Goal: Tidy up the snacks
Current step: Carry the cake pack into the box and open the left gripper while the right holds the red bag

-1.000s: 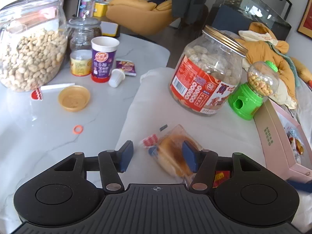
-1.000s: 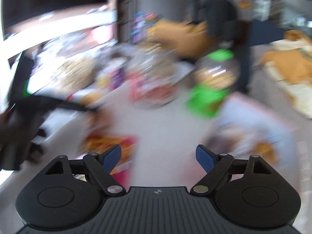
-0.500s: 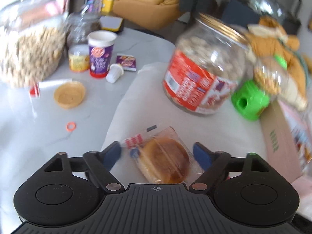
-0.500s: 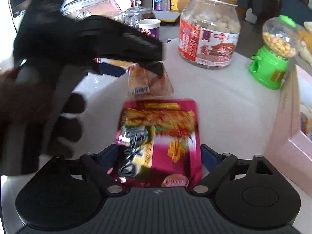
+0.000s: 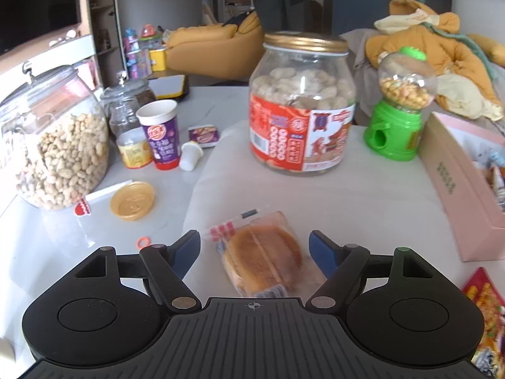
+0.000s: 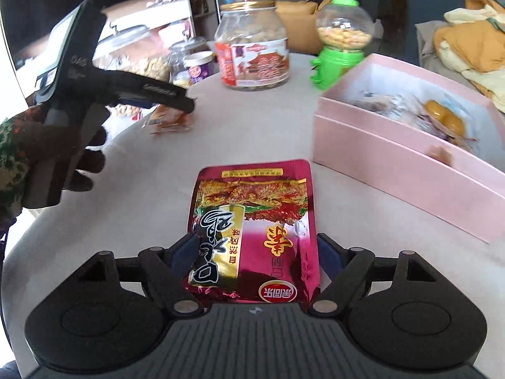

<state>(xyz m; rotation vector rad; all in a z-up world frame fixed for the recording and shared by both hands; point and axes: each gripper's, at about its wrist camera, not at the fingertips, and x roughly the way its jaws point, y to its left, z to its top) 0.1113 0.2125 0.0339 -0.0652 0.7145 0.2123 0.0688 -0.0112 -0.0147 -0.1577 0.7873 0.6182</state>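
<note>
A wrapped brown bun (image 5: pixel 262 259) lies on the white cloth between the fingers of my left gripper (image 5: pixel 254 249). That gripper is open wide and its pads are clear of the wrapper. The right wrist view shows the bun (image 6: pixel 170 121) far left, under the left gripper held by a gloved hand (image 6: pixel 63 145). A red foil snack pouch (image 6: pixel 252 227) lies flat between the fingers of my right gripper (image 6: pixel 255 252). Its jaws are closing and the pads press the pouch's side edges. The open pink box (image 6: pixel 394 158) with wrapped snacks stands to the right.
A gold-lidded peanut jar (image 5: pixel 300 110) and a green candy dispenser (image 5: pixel 397 120) stand behind the bun. On the left are a big glass peanut jar (image 5: pixel 56 145), a purple cup (image 5: pixel 161 135) and a yellow lid (image 5: pixel 132 200). The pink box (image 5: pixel 448 183) borders the cloth's right side.
The left gripper spread its jaws and the bun now rests free on the cloth. The right gripper swung down over the red pouch and its jaws narrowed onto it.
</note>
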